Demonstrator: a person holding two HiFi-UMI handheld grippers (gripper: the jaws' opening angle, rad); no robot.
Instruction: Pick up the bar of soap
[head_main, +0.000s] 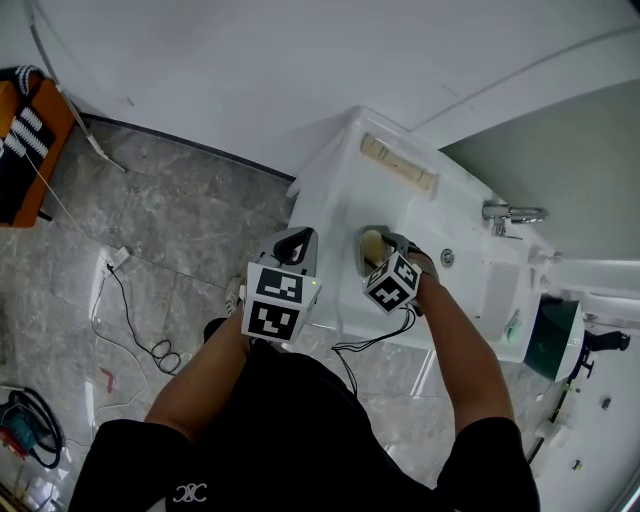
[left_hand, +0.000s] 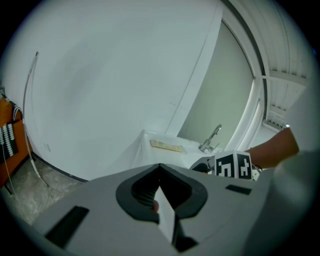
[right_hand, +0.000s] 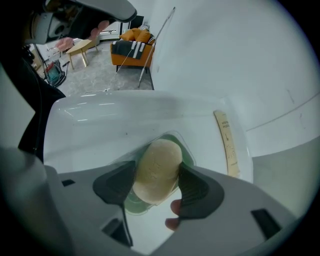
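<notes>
Right gripper (right_hand: 157, 172), lower centre of its own view: jaws closed against both sides of the bar of soap (right_hand: 160, 155), which lies in a pale green dish (right_hand: 131, 204) on the white desk (right_hand: 100, 130). Long beige strip (right_hand: 227, 145) on the desk, right of the soap. Left gripper (left_hand: 160, 167), low centre of its view: jaws together at the tips, well short of the faucet (left_hand: 212, 137).

Matt, waxy cream soap bar (right_hand: 157, 170) (faintly crazed), translucent green plastic dish (right_hand: 131, 204), glossy white surface (right_hand: 100, 125), polished metal tap (head_main: 508, 214), marbled stone-look floor (head_main: 190, 220).
</notes>
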